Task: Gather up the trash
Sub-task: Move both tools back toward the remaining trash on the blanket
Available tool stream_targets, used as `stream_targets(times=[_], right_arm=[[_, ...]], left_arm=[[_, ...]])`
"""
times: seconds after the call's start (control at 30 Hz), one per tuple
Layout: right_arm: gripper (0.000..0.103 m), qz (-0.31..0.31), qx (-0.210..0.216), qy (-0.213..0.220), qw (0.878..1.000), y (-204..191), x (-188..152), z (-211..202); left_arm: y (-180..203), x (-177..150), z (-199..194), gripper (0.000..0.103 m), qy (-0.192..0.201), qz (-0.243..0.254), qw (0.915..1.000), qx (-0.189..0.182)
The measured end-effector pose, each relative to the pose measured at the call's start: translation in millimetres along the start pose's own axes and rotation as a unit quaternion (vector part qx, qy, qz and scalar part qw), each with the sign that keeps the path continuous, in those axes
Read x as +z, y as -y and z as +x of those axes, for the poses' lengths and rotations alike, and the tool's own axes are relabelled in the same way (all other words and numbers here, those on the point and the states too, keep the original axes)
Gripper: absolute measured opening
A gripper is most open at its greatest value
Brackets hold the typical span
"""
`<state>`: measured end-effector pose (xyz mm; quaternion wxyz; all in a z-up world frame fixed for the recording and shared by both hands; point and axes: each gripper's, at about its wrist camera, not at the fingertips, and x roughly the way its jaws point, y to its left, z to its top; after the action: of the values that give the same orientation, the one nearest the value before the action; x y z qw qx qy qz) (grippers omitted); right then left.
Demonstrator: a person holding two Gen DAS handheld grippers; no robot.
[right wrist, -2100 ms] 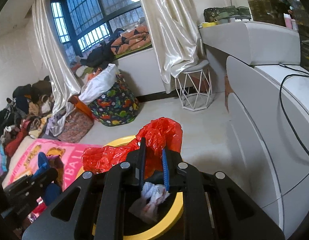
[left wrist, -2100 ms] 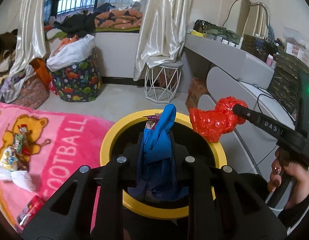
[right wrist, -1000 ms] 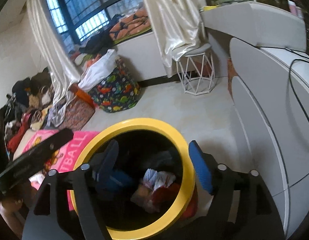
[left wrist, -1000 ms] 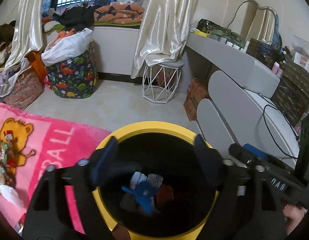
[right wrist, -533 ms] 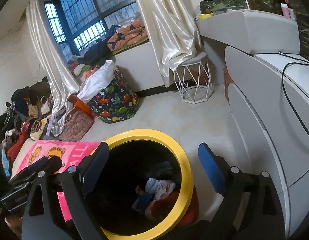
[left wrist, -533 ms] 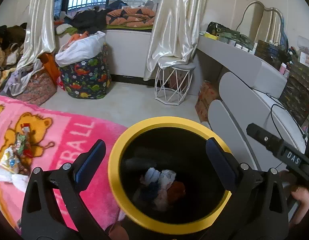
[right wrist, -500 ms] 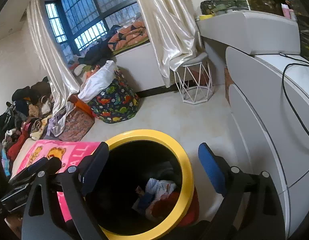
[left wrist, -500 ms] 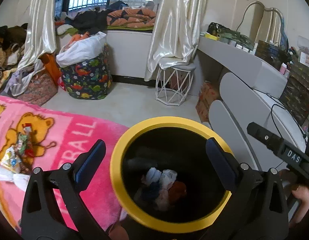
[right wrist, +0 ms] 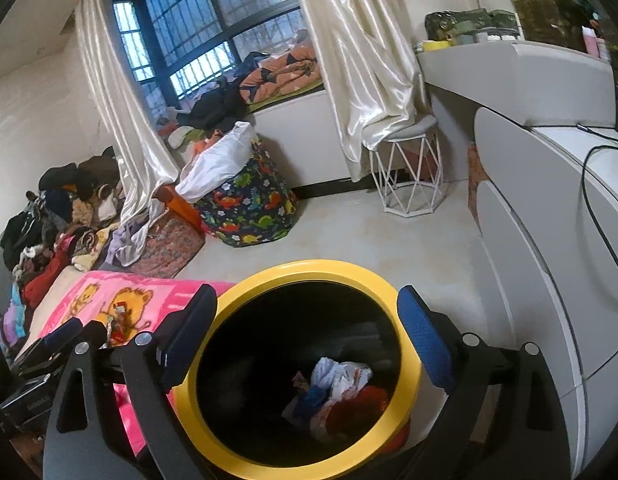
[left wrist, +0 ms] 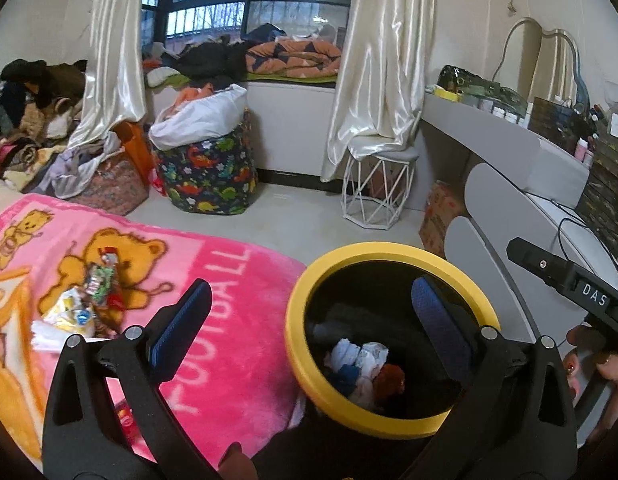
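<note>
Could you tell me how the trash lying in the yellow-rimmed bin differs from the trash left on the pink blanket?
The trash in the bin is a crumpled heap of white, blue and red pieces at the bottom of the yellow-rimmed bin. The wrappers on the pink blanket lie spread in the open on the pink blanket, and they are colourful printed packets beside white paper. The first lot is already collected; the second is not yet. Neither is held by a claw.

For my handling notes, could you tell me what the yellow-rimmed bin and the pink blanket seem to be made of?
Yellow-rimmed bin: probably moulded plastic, smooth and slightly glossy, with an even rim and dark inner wall. Pink blanket: looks like soft plush fleece, matt, with fuzzy pile and a printed bear and letters.
</note>
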<state>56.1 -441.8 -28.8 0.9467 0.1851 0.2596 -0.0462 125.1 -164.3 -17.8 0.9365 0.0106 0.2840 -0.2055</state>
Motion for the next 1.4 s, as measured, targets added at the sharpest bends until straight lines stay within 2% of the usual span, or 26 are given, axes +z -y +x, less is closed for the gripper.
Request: stream_targets(times=[0.63, 1.4], right_arm=[[0.089, -0.055, 0.046, -0.013, 0.997, -58, -14, -4], [0.089, -0.095, 0.089, -0.043, 0.991, -118, -37, -5]], left_arm=[[-44, -6, -30, 0.092, 0.023, -0.033, 0.9984, 0.041], [-103, -11, -57, 0.092, 0.044, -0.078, 0.9921, 0.089]])
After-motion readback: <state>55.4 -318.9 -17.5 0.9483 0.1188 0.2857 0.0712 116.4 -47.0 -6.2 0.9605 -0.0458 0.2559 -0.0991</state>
